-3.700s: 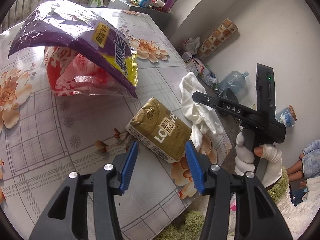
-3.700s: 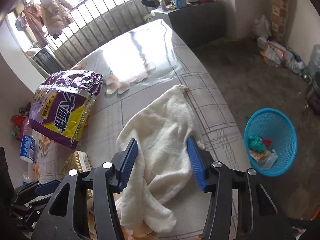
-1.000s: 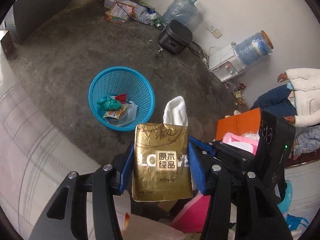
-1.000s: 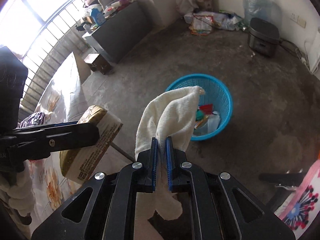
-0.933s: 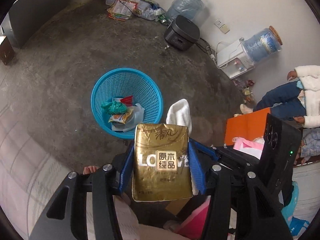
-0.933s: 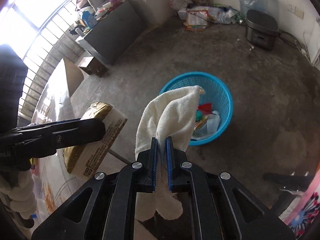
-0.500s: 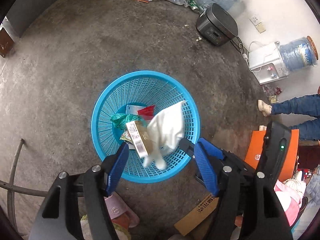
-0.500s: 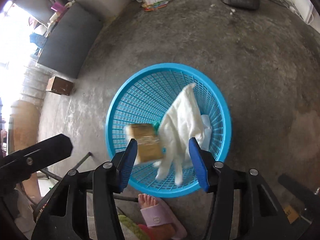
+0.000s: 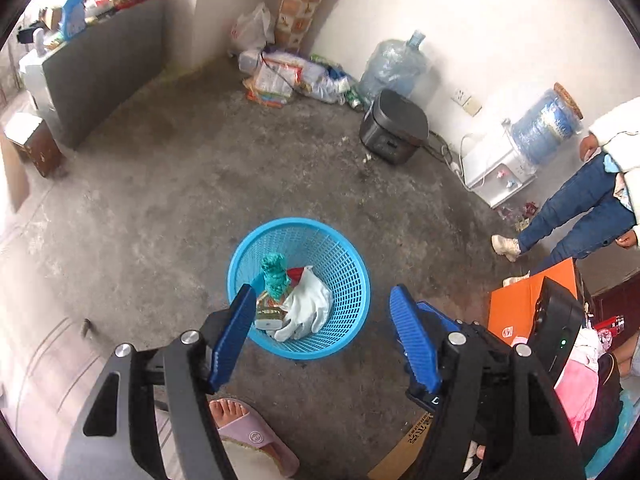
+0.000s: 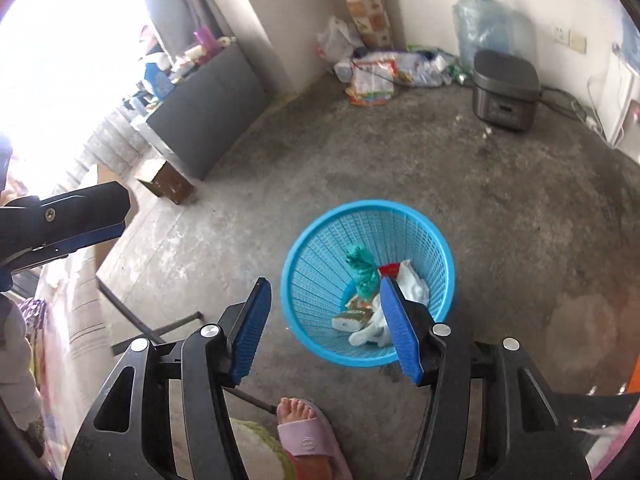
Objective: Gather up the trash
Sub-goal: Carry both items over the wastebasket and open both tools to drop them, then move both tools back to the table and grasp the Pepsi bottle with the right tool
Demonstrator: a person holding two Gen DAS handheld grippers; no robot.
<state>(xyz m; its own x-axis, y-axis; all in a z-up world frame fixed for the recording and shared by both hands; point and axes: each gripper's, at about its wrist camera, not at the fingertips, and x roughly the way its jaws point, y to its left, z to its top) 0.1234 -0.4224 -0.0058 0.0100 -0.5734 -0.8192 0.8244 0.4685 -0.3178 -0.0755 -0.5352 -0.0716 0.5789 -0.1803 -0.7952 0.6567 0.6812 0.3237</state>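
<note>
- Left wrist view: looks steeply down along its own blue fingers (image 9: pixel 236 332) onto the concrete floor, blue basket (image 9: pixel 352 276) near frame centre, at some height above it.
- Right wrist view: same downward tilt, set just beside, basket (image 10: pixel 440 264) right of centre.
- Shared: basket, black cooker (image 9: pixel 394 128) (image 10: pixel 504 92), water jug, slippered foot (image 9: pixel 248 436) (image 10: pixel 308 436).

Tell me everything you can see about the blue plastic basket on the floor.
The round blue plastic lattice basket stands upright on the grey concrete floor, wider at the rim than at the base, with slotted walls. Inside lie a white cloth, a gold tissue pack, a crumpled green bag and a red scrap. Nothing touches its outside.
</note>
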